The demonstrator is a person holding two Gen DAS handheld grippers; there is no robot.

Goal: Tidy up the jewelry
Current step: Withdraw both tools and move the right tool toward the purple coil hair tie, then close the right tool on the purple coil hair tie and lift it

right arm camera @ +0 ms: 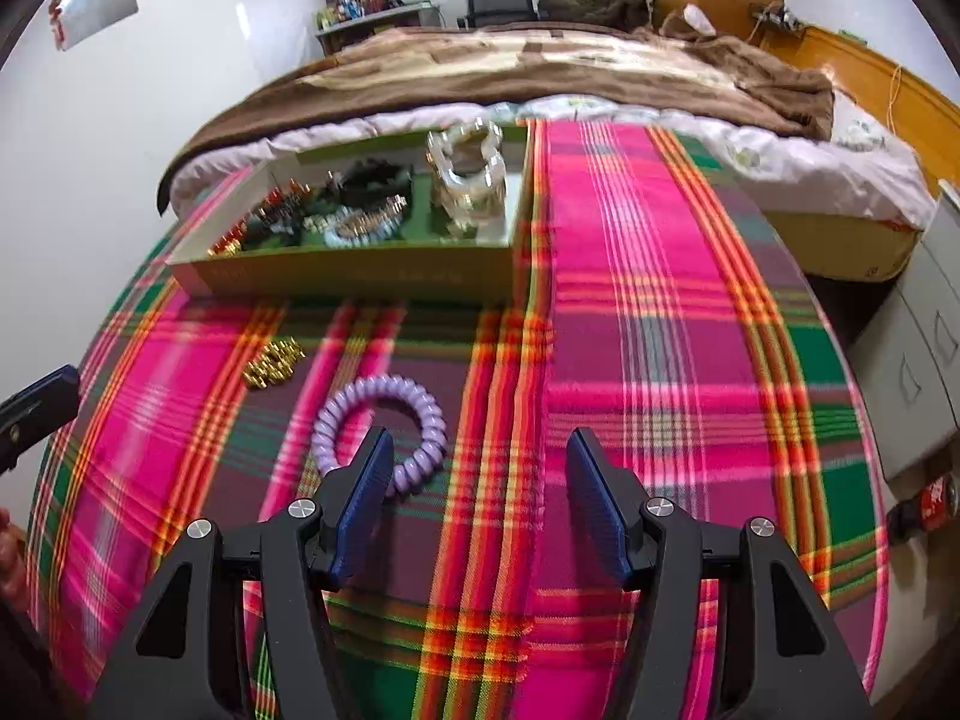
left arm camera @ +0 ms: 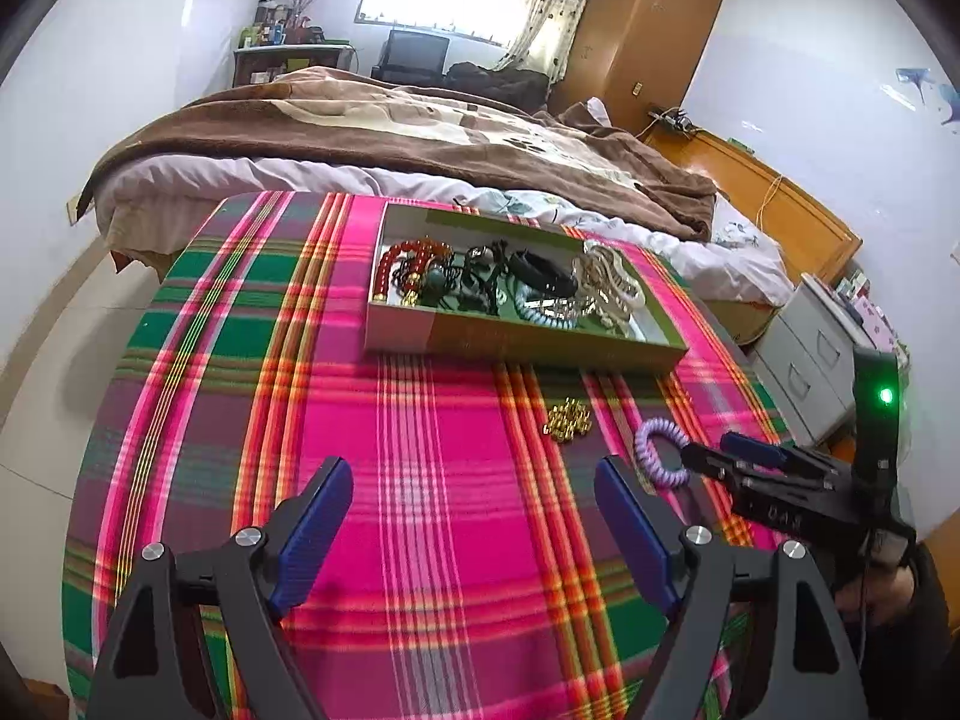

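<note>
A purple coil bracelet (right arm camera: 384, 387) lies flat on the plaid tablecloth (right arm camera: 630, 360). My right gripper (right arm camera: 480, 438) hovers just behind it, open; its left finger (right arm camera: 366, 480) covers the coil's near rim, and nothing sits between the pads. A small gold bead bracelet (right arm camera: 273, 363) lies left of the coil. Behind both stands a green tray (right arm camera: 360, 276) holding several bracelets and necklaces. In the left wrist view my left gripper (left arm camera: 473, 465) is open over bare cloth, with the gold beads (left arm camera: 567, 418), the coil (left arm camera: 657, 450) and the right gripper (left arm camera: 708, 447) to its right, and the tray (left arm camera: 522, 348) ahead.
A bed with a brown blanket (left arm camera: 420, 138) runs along the table's far side. White drawers (right arm camera: 912, 372) stand past the table's right edge. A wooden wardrobe (left arm camera: 648, 30) fills the far corner. Plaid cloth stretches right of the tray.
</note>
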